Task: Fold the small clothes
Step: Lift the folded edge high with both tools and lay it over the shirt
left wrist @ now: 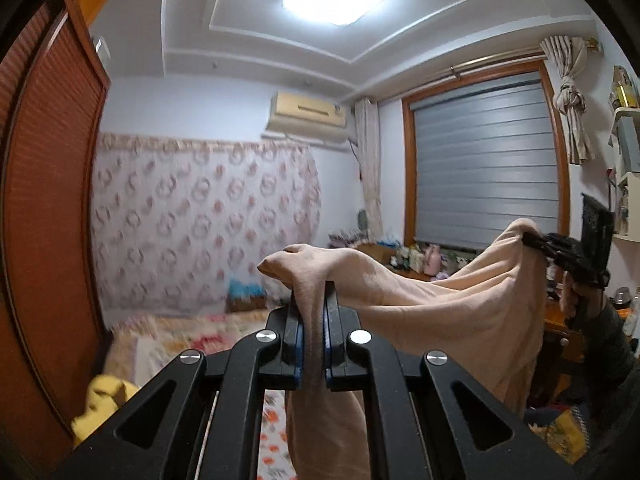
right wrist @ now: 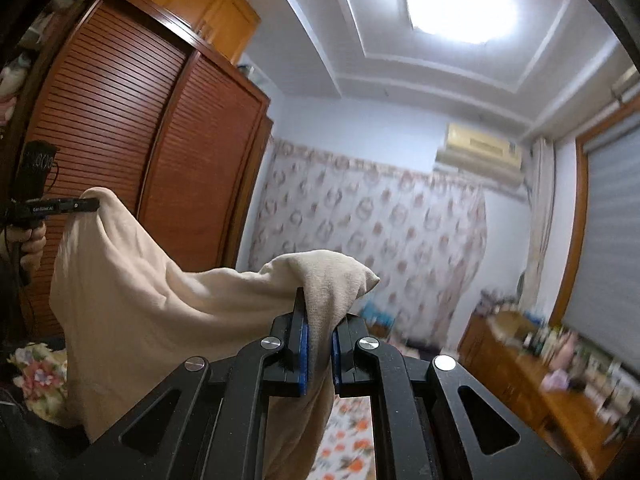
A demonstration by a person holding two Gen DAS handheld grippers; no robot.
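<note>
The soft beige knit garment (left wrist: 460, 292) hangs in the air, stretched between the two hand-held grippers above the bed with the orange-flowered cover (left wrist: 276, 436), and touches no surface that can be seen. Its held edge runs left to right across the room, sagging a little in the middle, while the rest of the cloth drops down towards the bed. The left gripper (left wrist: 314, 312) has its blue-padded jaws pressed together on one bunched corner, with a tuft of cloth poking out past the tips. The right gripper (right wrist: 318, 316) pinches the other corner in the same way. Each end of the garment lies straight ahead of its own gripper, so neither hand is nearer: they share the span evenly. Both grippers point about level into the room, towards the far wall with the flower-patterned hanging cloth (left wrist: 200, 224), and are held high, well above the bed. The person's hand (right wrist: 30, 242) wraps the left handle from below. The coming fold seems to depend on keeping this held edge level and taut while the hanging part is laid down on the bed.
</note>
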